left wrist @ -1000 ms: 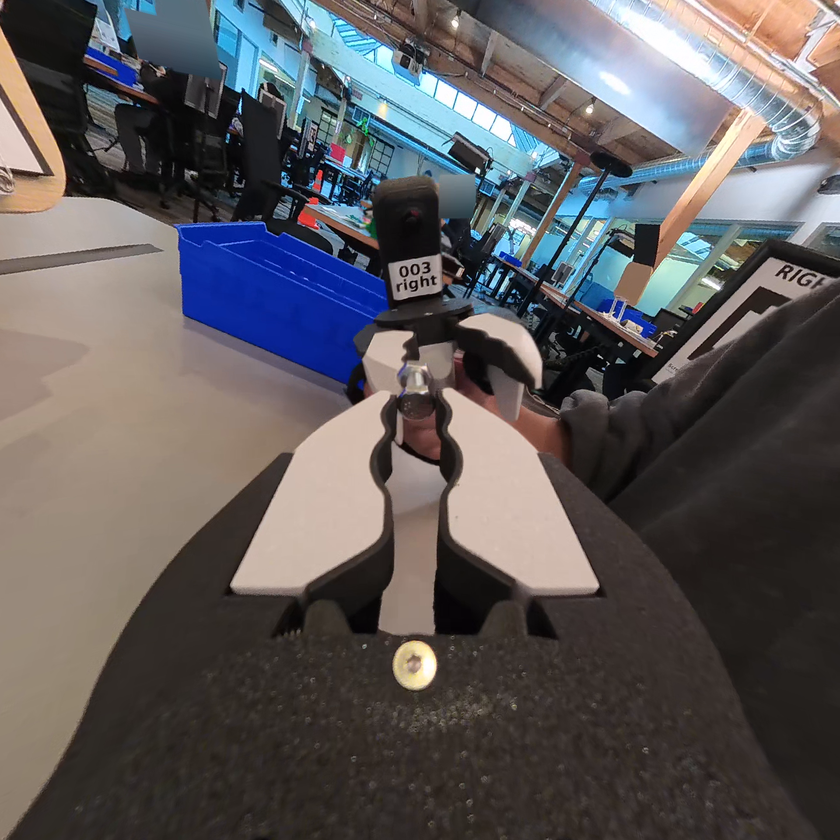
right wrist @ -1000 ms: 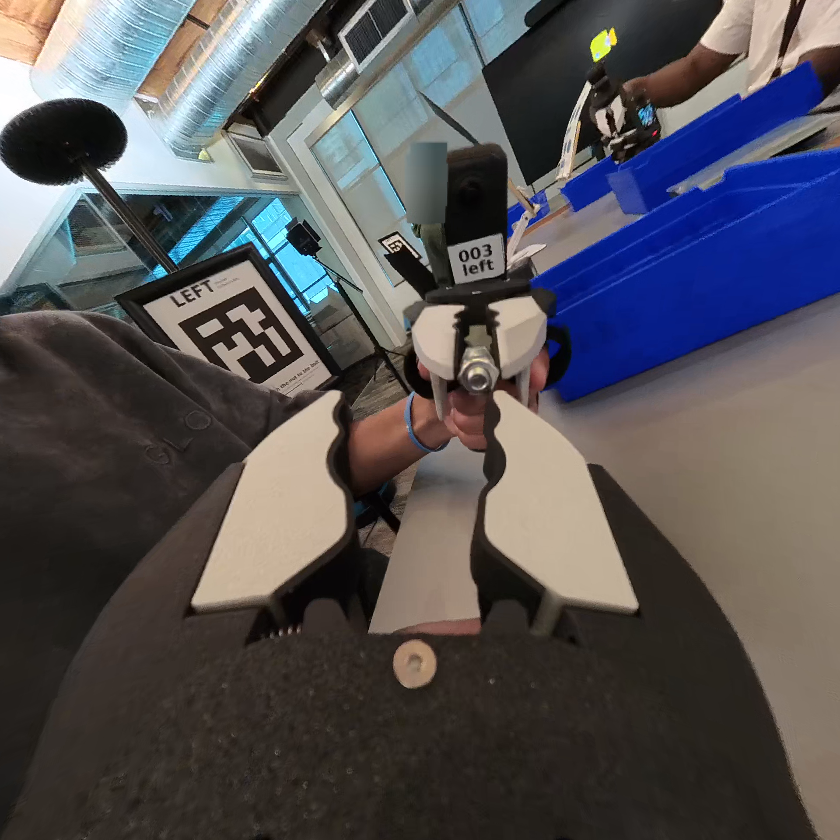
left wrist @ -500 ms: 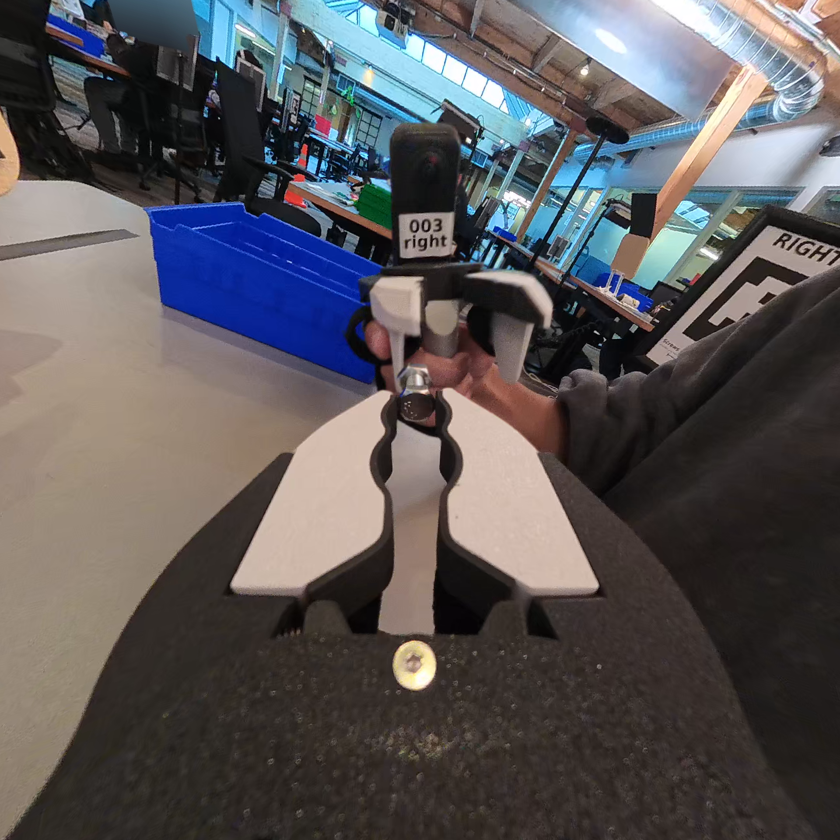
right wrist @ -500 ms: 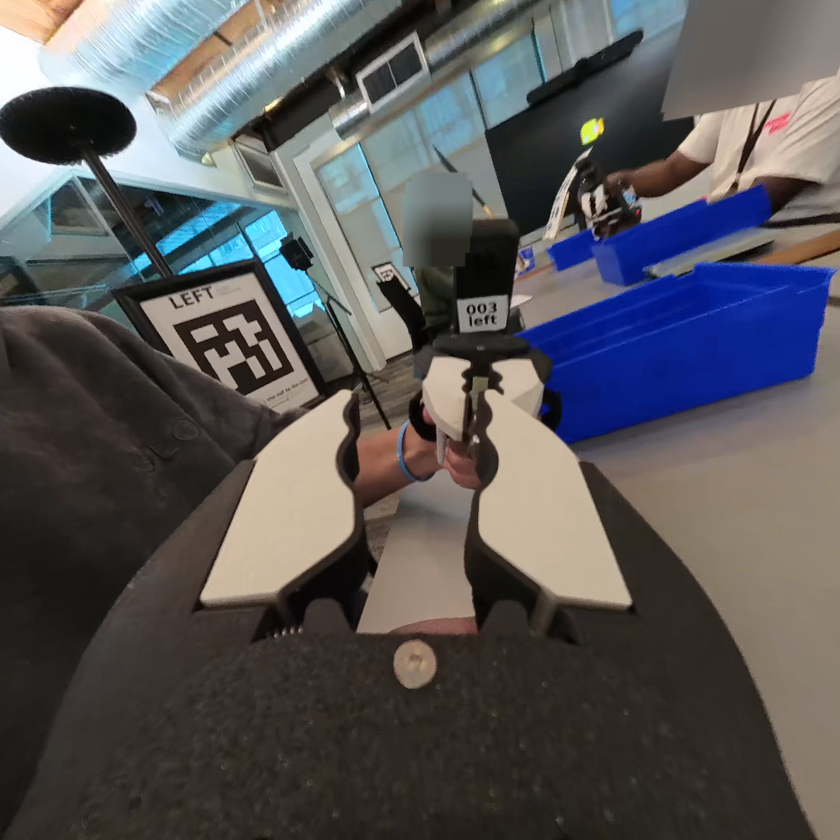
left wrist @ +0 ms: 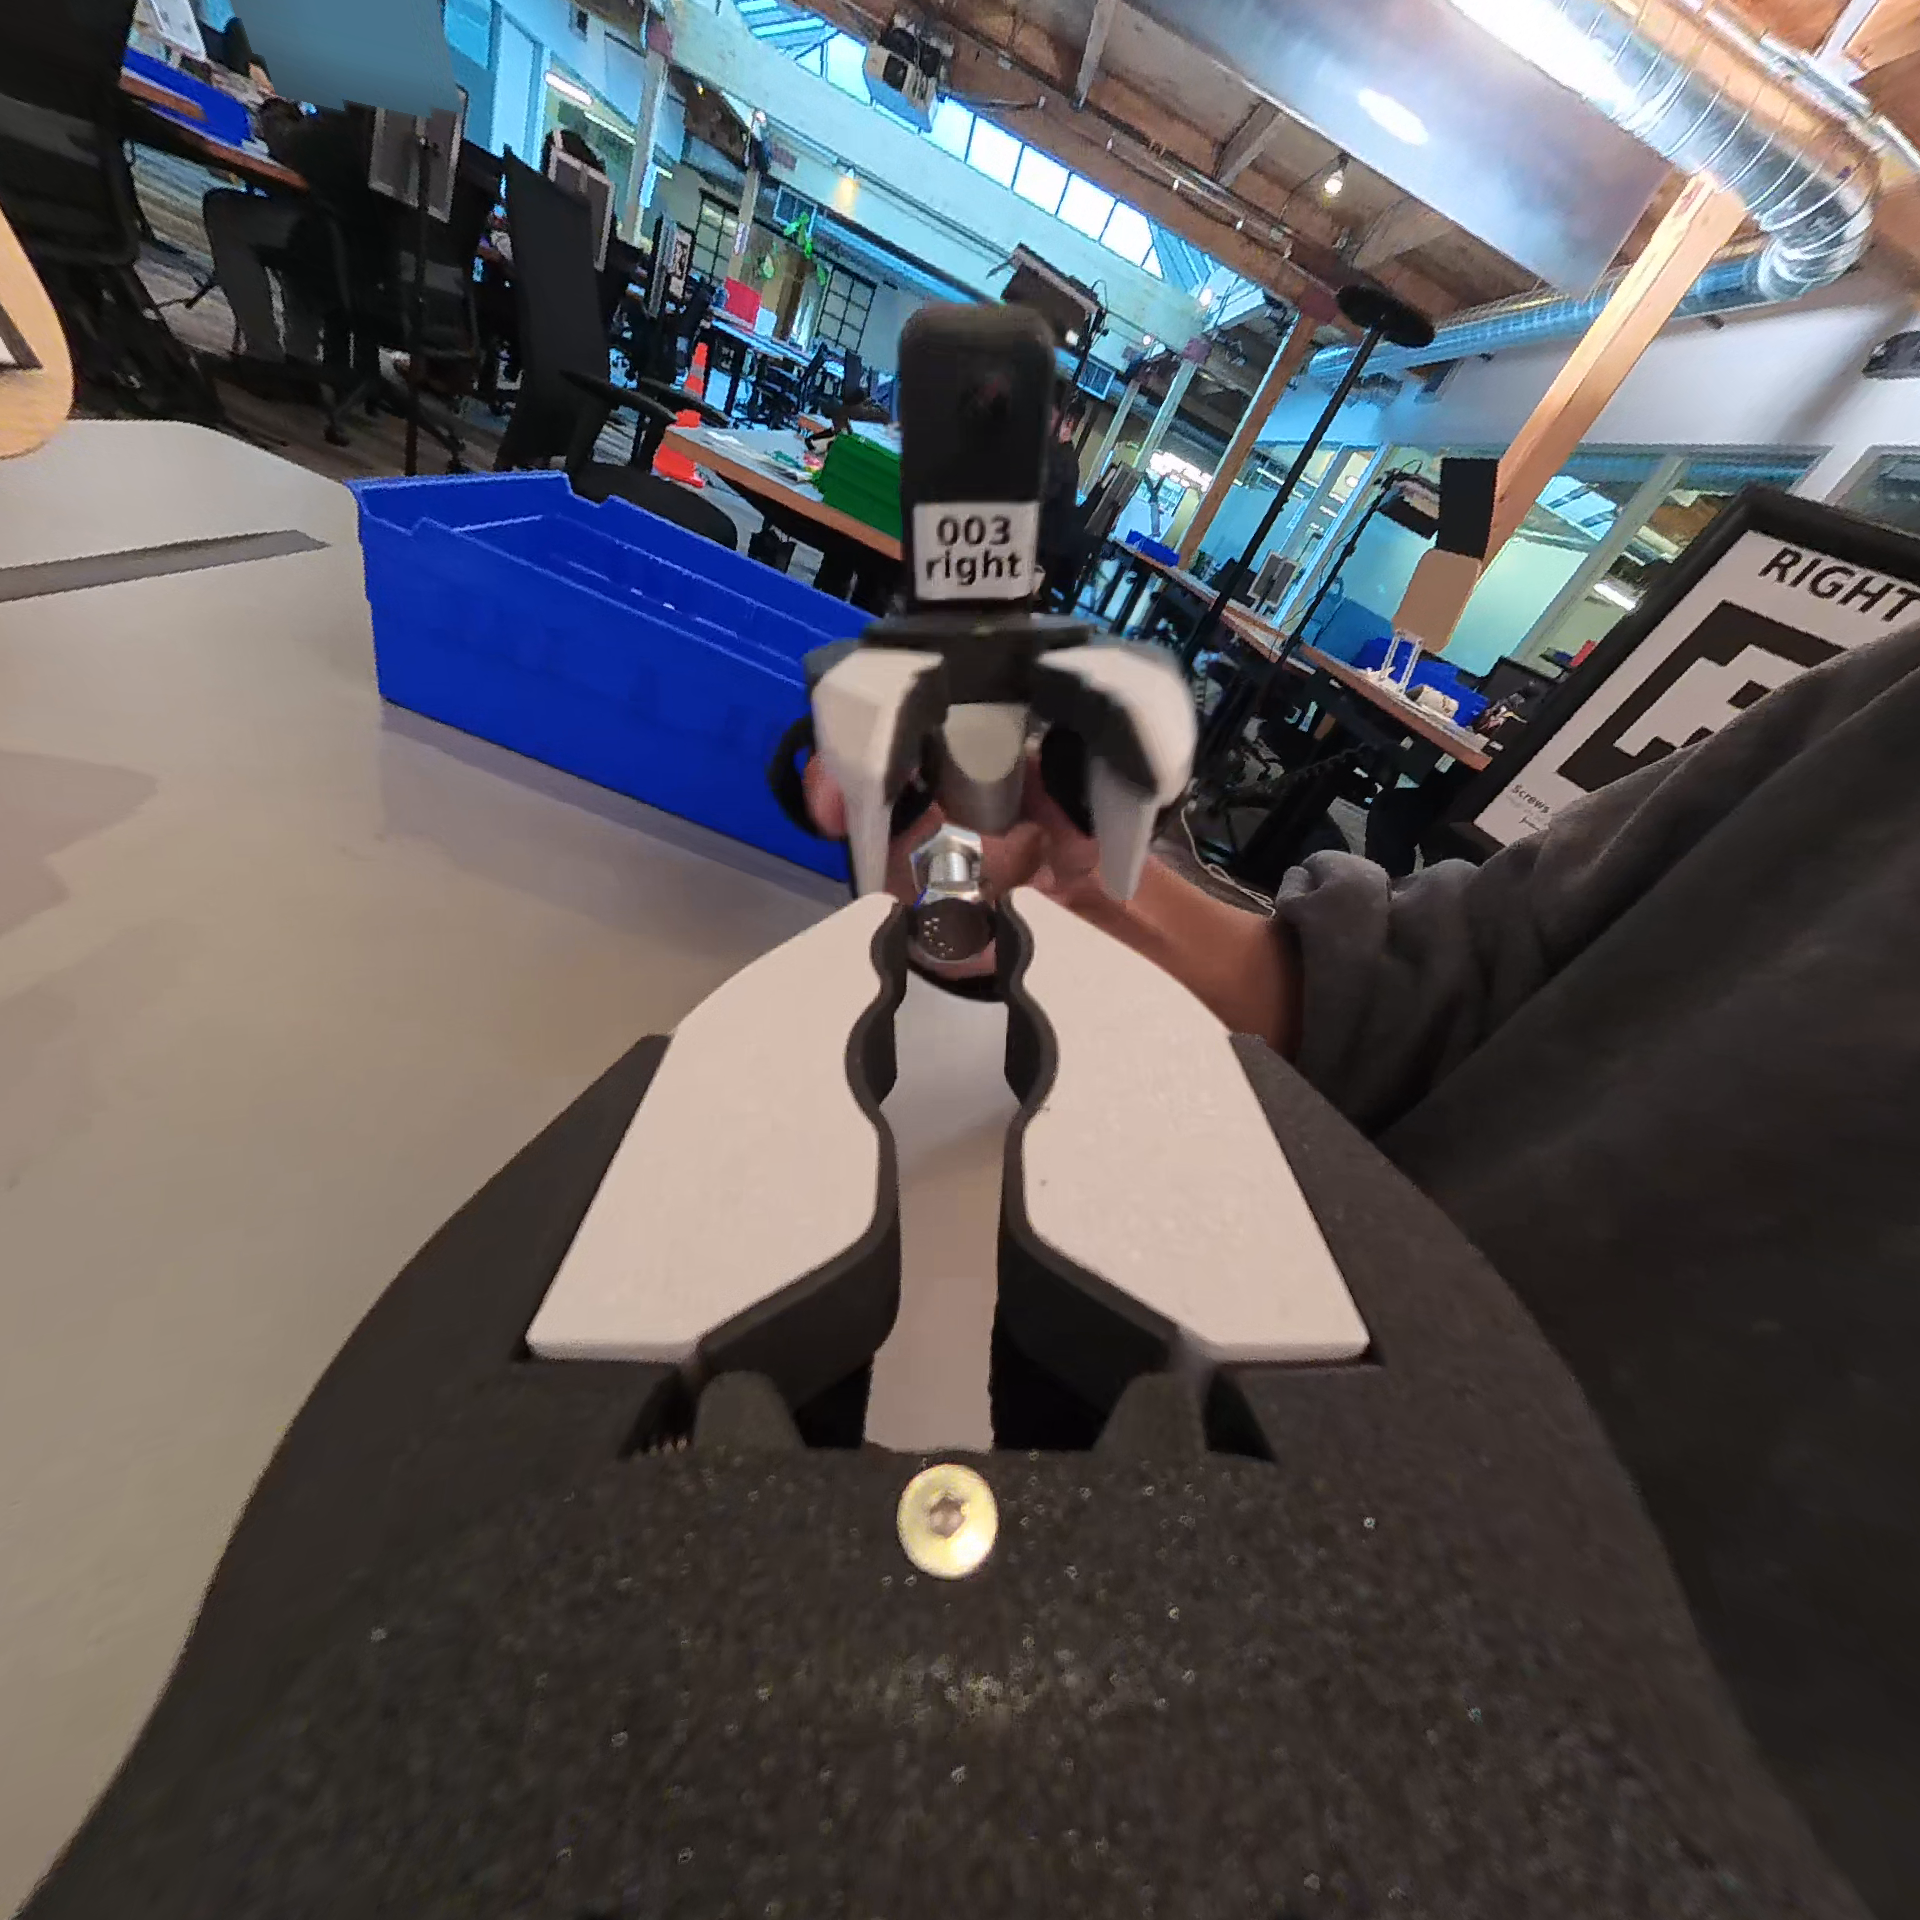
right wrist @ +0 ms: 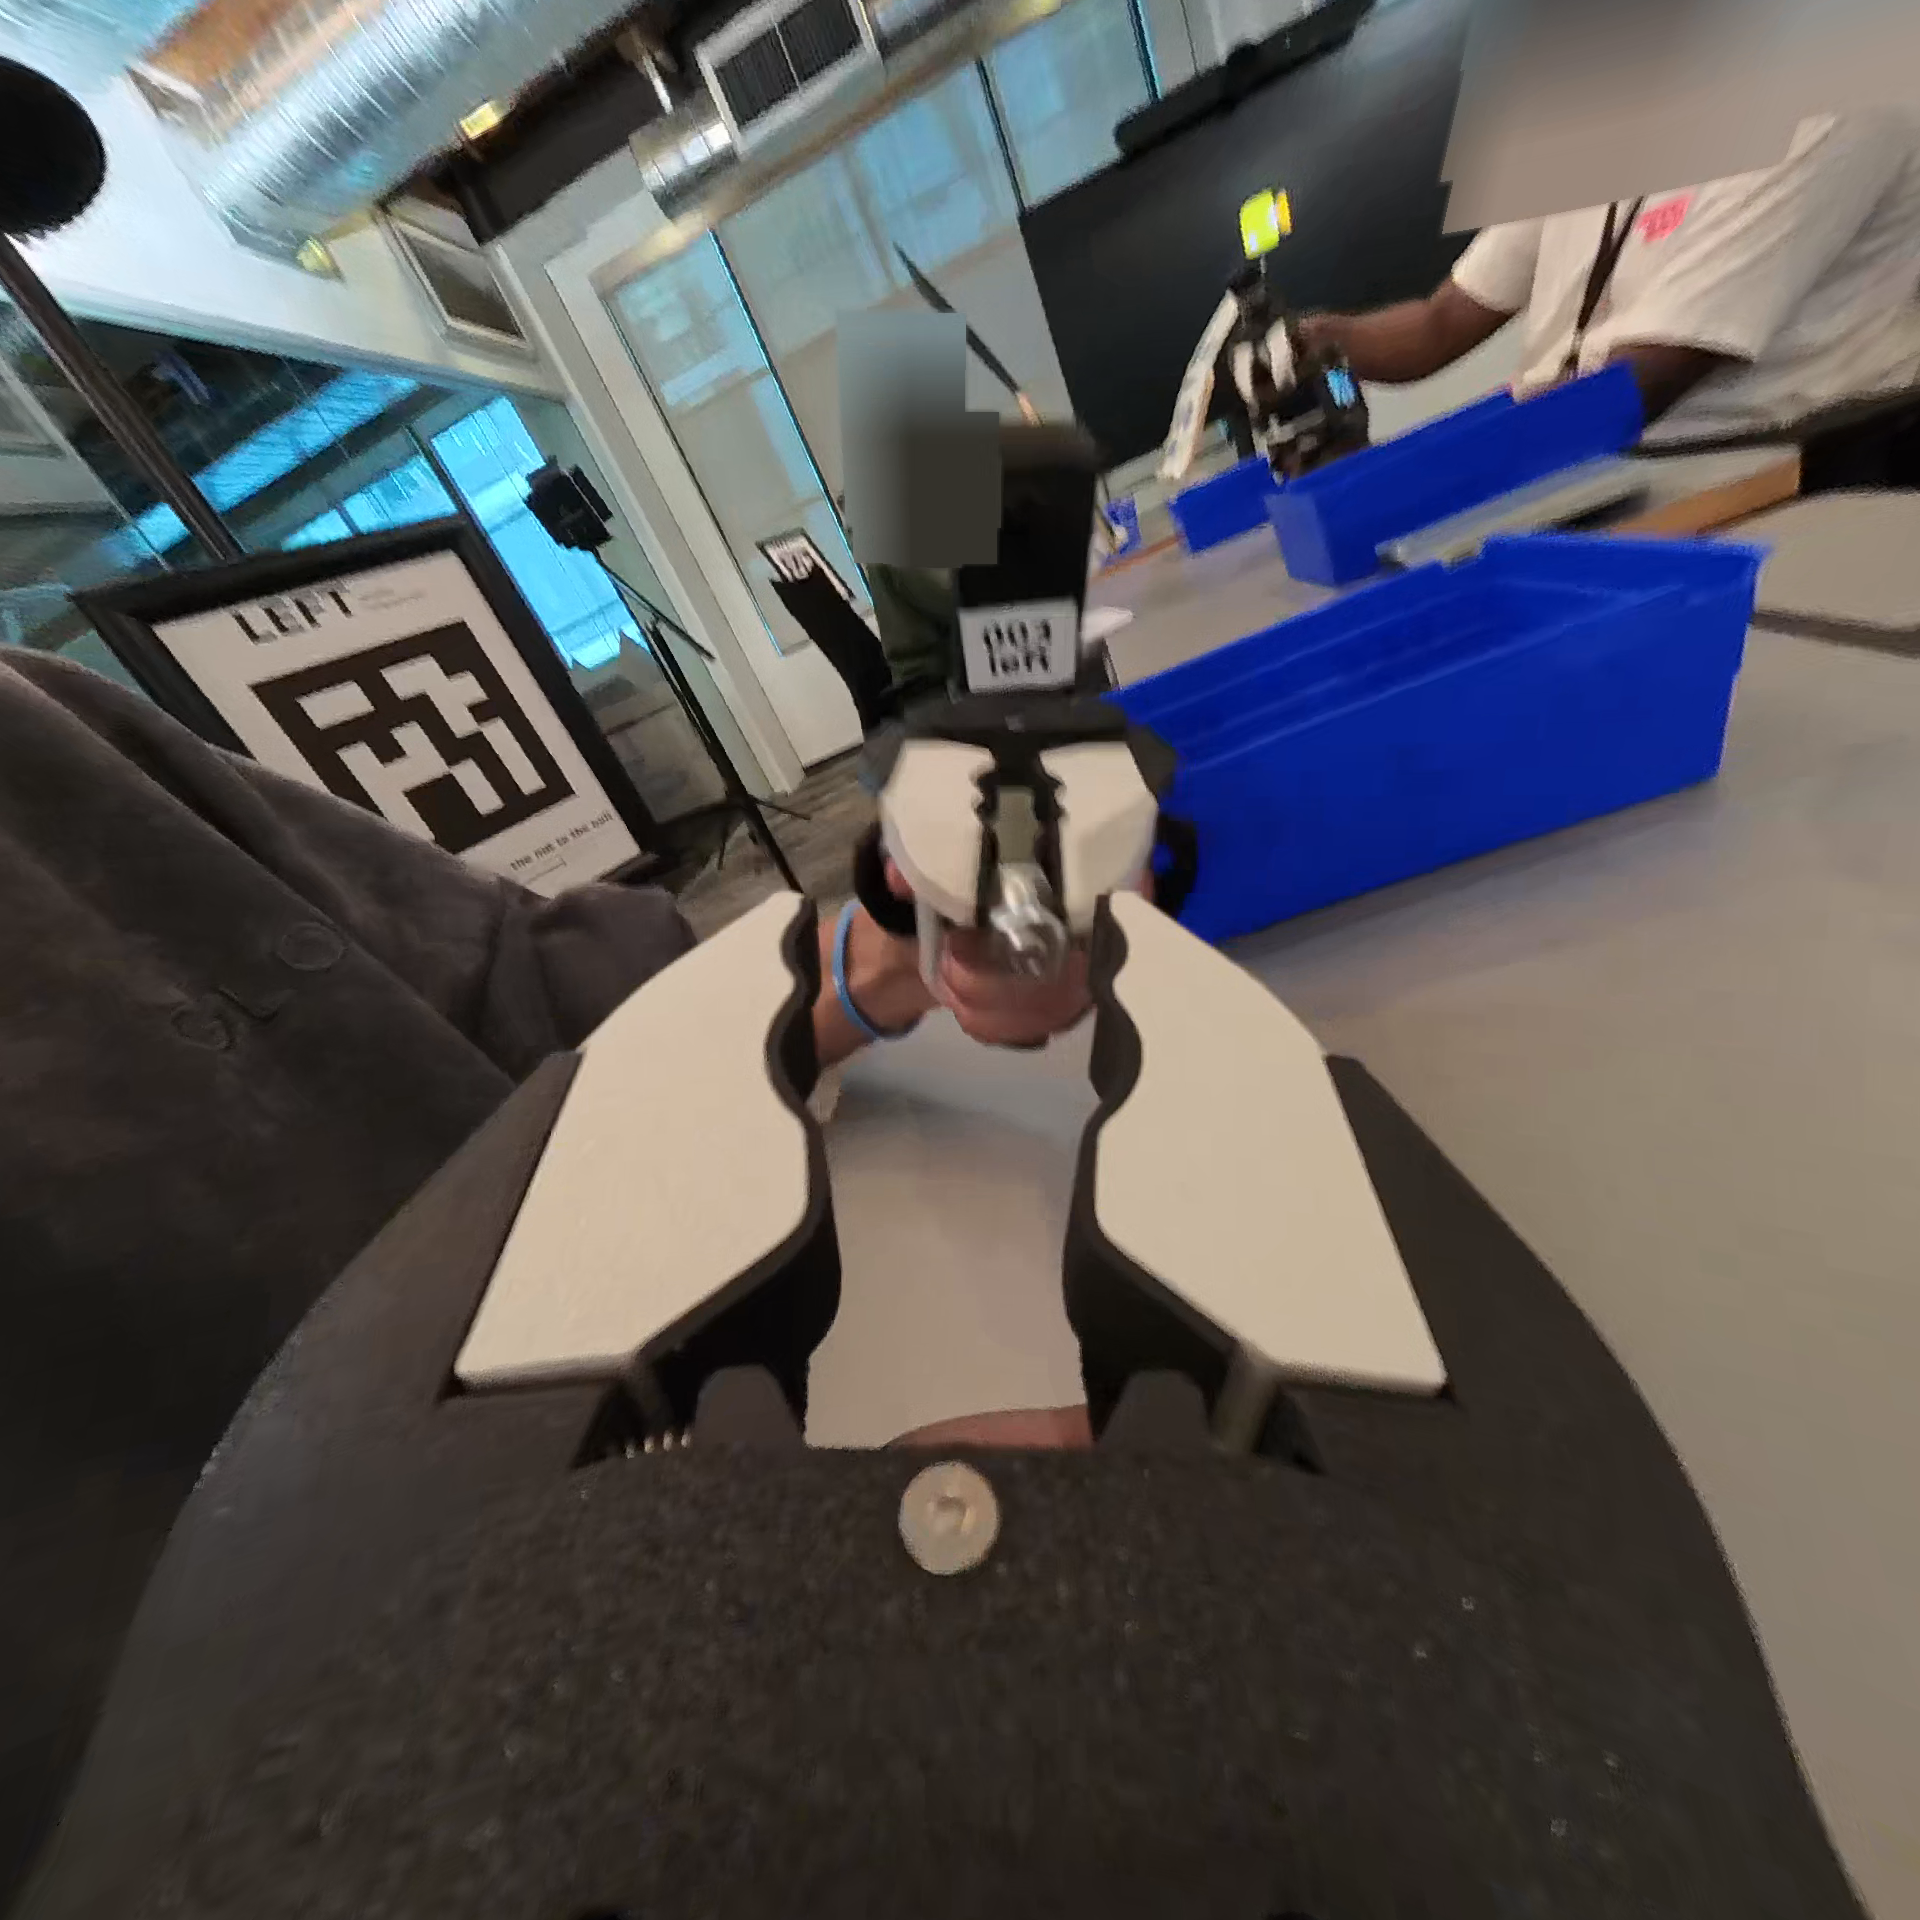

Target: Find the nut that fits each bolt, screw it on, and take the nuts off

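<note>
Since half a second ago your right gripper (right wrist: 943, 940) has swung so that its jaws now stand wide apart with nothing between them, framing your left gripper (left wrist: 948, 930) across the gap, where before the right-hand finger lined up over it. In the right wrist view the picture has blurred, and the bolt (right wrist: 1023, 928) now shows tilted at the far jaws, where it was hidden a moment ago. The grey desk (left wrist: 239, 935) spreads beneath both tools. On it the big blue bin (left wrist: 582, 623) sits behind your grippers, with two smaller blue bins (right wrist: 1444, 488) farther off, where another person (right wrist: 1662, 301) works. Your dark sleeve (left wrist: 1558, 987) fills one side of each view, and a framed marker board (right wrist: 395, 707) stands behind it. Your left jaws are narrow, pinching the bolt by its head (left wrist: 948, 933) at their very tips, and its shank points away toward the right gripper. The nut (left wrist: 943, 873) sits on that shank just beyond the head, close beside one open right finger (left wrist: 862, 769); contact cannot be judged.
</note>
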Available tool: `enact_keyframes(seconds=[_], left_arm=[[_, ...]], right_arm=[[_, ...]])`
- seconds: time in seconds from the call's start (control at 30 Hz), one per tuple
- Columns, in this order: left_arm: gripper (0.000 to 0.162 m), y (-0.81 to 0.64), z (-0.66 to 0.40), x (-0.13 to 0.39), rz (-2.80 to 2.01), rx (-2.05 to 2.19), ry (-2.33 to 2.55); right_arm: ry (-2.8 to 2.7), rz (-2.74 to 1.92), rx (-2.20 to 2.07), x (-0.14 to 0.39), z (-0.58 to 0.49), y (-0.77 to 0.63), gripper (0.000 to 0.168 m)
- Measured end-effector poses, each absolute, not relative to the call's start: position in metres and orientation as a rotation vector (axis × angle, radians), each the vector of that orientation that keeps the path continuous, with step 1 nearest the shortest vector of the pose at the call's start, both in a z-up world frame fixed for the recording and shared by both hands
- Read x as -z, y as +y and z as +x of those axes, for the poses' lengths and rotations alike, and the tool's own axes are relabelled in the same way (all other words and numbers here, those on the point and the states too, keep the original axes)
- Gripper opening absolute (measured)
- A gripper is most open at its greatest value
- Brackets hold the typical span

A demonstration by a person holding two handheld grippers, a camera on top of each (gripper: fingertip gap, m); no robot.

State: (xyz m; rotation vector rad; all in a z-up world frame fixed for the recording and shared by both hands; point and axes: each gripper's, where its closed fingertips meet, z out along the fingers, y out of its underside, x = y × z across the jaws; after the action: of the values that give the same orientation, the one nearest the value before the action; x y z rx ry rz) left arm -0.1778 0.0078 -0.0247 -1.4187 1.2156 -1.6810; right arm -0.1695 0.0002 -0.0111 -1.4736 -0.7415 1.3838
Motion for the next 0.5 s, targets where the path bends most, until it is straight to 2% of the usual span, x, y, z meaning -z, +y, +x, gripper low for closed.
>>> enact_keyframes(seconds=[0.1,0.2,0.33,0.5], left_arm=[[0.015,0.008,-0.178,0.022,-1.411,1.675,1.217],[0.015,0.009,-0.179,0.027,-1.423,1.668,1.226],[0.015,0.009,-0.178,0.031,-1.441,1.653,1.231],[0.015,0.008,-0.178,0.024,-1.416,1.668,1.225]], right_arm=[[-0.801,-1.546,-1.438,0.030,-0.178,-0.005,0.048],[-0.800,-1.489,-1.404,0.014,-0.181,-0.006,0.056],[-0.776,-1.401,-1.362,-0.011,-0.168,-0.010,0.049],[-0.813,-1.545,-1.404,0.031,-0.177,-0.005,0.051]])
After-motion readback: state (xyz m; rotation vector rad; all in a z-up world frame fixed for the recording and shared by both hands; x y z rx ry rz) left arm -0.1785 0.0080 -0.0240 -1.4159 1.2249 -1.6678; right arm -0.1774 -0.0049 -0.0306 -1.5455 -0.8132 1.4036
